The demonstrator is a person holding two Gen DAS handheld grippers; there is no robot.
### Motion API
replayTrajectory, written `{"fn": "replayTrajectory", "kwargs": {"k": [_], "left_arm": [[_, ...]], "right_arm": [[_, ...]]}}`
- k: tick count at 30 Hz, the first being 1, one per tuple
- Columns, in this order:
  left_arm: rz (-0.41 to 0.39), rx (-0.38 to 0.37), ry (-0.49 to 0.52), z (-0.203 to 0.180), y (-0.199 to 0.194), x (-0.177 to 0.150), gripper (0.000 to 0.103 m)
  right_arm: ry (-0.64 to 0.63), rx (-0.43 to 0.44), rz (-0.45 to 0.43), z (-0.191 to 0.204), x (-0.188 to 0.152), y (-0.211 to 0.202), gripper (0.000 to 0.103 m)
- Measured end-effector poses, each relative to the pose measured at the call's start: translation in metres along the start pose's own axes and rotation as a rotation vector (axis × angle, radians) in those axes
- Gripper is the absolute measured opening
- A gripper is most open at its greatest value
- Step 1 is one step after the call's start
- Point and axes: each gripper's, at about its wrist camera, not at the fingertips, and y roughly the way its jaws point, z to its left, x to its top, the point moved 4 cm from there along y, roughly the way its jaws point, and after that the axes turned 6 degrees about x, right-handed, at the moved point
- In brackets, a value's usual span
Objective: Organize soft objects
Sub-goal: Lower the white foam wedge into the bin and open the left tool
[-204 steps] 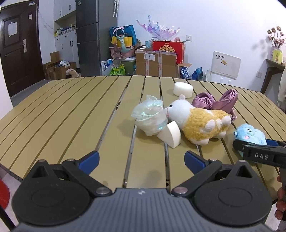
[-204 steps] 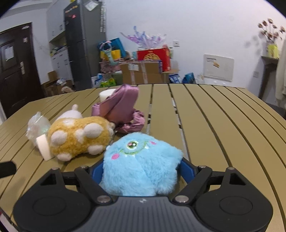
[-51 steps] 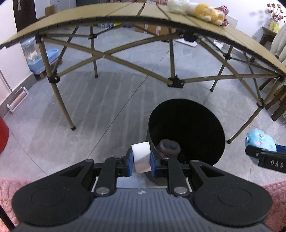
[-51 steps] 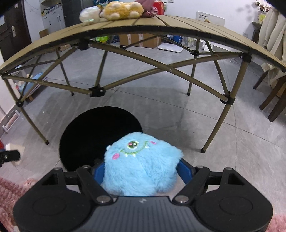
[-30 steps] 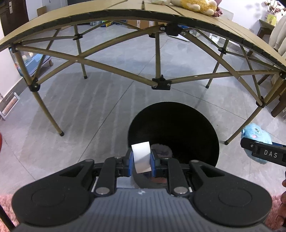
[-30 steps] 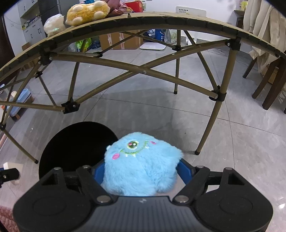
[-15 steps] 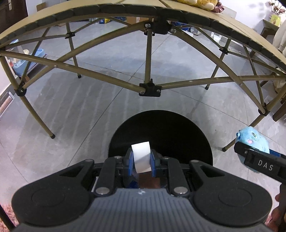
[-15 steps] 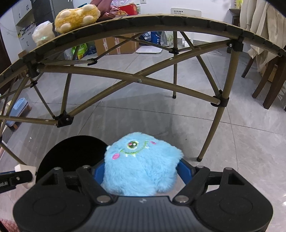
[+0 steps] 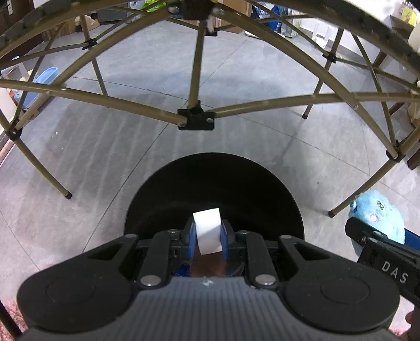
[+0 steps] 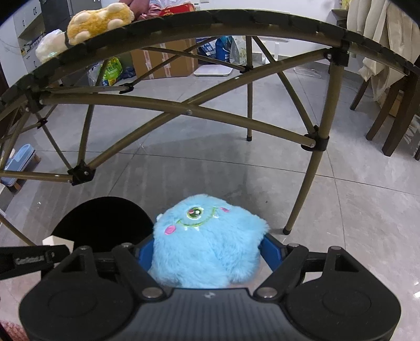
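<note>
White foam piece (image 9: 207, 230) pinched tight between the blue pads of the left claw (image 9: 208, 237), hanging right above the mouth of the black bin (image 9: 215, 181) on the floor. Blue plush monster (image 10: 207, 241) squeezed in the right claw (image 10: 208, 255), jaws wide around its soft body, just beside the bin and slightly past its rim.

Step in hand, by judgement: dropping the soft things into the bin, foam first. Next move probably calls for spreading the left pads so the foam falls inside, then bringing the right claw sideways over the opening before letting go of the plush. Possible risk: light foam sticking to one pad, or the plush landing on the rim.

Shown only in the left wrist view: full round opening of the bin, very dark inside, contents not possible to tell; also the plush seen from the side, at the right edge. Shown only in the right wrist view: yellow plush animal (image 10: 98, 22) and a pale bag (image 10: 50, 48) lying up on the counter (image 10: 262, 19), not yet sorted, plus wooden chairs (image 10: 388, 112) at the right.
</note>
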Motion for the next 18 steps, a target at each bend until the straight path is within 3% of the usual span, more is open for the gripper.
{"fn": "replayTrajectory", "kwargs": {"k": [18], "left_arm": [[0.037, 0.056, 0.032, -0.020, 0.020, -0.007, 0.019]], "right_arm": [[-0.009, -0.019, 0.011, -0.006, -0.005, -0.001, 0.079]]}}
